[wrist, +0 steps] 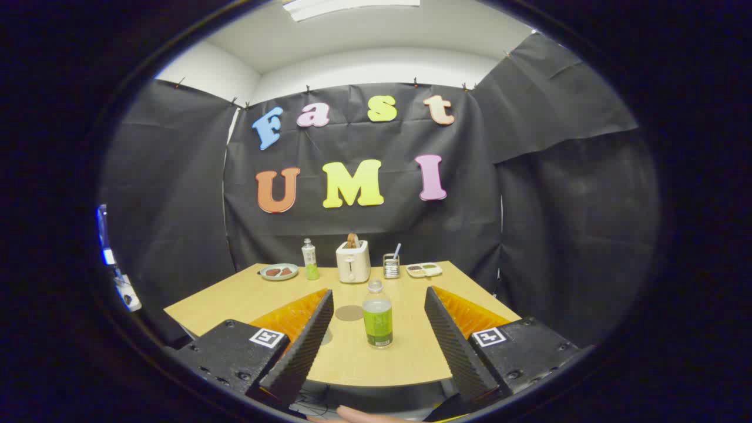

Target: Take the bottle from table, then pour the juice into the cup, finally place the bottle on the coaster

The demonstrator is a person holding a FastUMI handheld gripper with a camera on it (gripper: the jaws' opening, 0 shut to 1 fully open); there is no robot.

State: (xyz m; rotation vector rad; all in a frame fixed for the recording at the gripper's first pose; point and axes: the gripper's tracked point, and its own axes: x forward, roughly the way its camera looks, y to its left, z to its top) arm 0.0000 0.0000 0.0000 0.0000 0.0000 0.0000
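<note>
A clear bottle (pixel 377 317) with a green label and green juice stands upright on the wooden table (pixel 405 358), near its front edge. My gripper (pixel 379 292) is open and wide, with the bottle ahead of it and in line with the gap between the fingers; neither finger touches it. A round brown coaster (pixel 349 312) lies flat just left of the bottle and slightly farther back, close to the left fingertip (pixel 322 305). A faint grey shape beside the left finger is too unclear to name.
Along the table's far edge stand a plate with food (pixel 279 271), a second small bottle (pixel 309 259), a white toaster (pixel 353 261), a utensil holder (pixel 391 265) and a divided tray (pixel 424 269). A person's fingertip (pixel 364 416) shows below the gripper.
</note>
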